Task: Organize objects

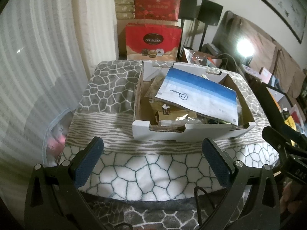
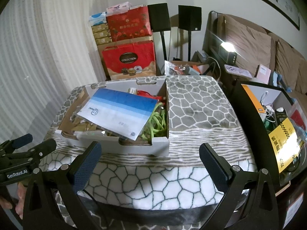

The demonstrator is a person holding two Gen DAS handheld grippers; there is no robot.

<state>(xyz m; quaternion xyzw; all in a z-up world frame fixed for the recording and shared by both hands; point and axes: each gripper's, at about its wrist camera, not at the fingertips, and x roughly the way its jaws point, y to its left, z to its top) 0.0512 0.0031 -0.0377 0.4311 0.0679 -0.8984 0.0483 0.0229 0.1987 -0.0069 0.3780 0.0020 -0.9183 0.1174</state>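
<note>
White cardboard box [image 1: 191,132] sits at frame centre on the patterned blanket [image 1: 145,174], a blue packet [image 1: 197,94] lying on top. Left gripper [image 1: 153,161] and right gripper [image 2: 149,163] are both spread wide, holding nothing.

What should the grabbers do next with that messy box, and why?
Probably the right gripper should ease forward toward the blue-and-white packet. Both grippers are open and empty, short of the cardboard box, and that packet lies tilted on top of everything else, so it likely has to come out first.
</note>
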